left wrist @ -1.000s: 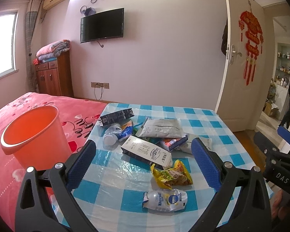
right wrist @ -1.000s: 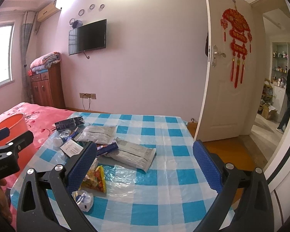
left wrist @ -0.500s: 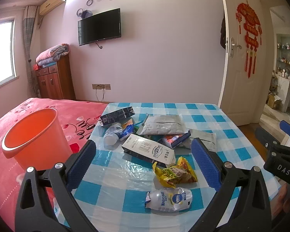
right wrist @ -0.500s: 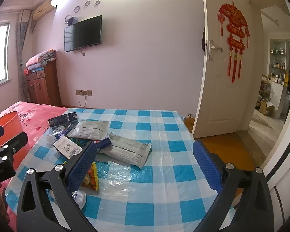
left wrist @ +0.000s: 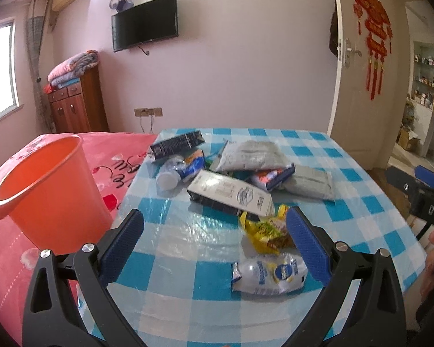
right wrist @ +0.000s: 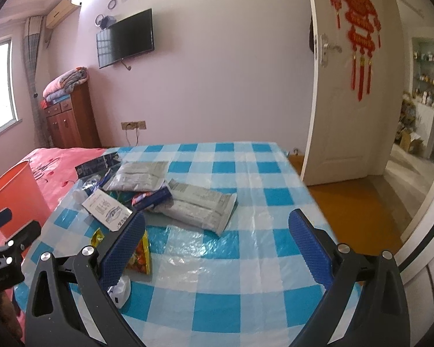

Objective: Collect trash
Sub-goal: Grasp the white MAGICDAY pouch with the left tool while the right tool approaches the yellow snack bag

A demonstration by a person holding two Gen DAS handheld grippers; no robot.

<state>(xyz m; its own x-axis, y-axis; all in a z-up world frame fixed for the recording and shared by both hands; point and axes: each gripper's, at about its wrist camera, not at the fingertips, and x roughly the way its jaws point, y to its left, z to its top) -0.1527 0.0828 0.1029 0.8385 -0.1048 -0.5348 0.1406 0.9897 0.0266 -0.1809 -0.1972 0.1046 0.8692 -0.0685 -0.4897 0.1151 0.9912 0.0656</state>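
Observation:
Trash lies piled on a blue-checked table [left wrist: 361, 211]: a white carton [left wrist: 231, 195], a yellow snack wrapper [left wrist: 267, 230], a clear crumpled packet [left wrist: 270, 271], grey mailer bags [left wrist: 251, 156], a dark box [left wrist: 176, 144] and a plastic bottle [left wrist: 173, 173]. An orange bucket [left wrist: 49, 190] stands on the red bed at the left. My left gripper [left wrist: 214, 243] is open and empty above the table's near edge, short of the wrappers. My right gripper [right wrist: 217, 245] is open and empty over the table, right of the pile; a grey mailer [right wrist: 202, 205] lies ahead of it.
A red bed [left wrist: 3, 260] borders the table on the left. An open door [right wrist: 341, 86] and doorway are at the right, with wooden floor [right wrist: 356, 202] beside the table. A wooden cabinet [left wrist: 78, 104] and wall TV [left wrist: 144, 23] are at the back.
Both grippers have shifted slightly and tilted, so the table and trash sit a little nearer and lower in view. Both stay open and empty.

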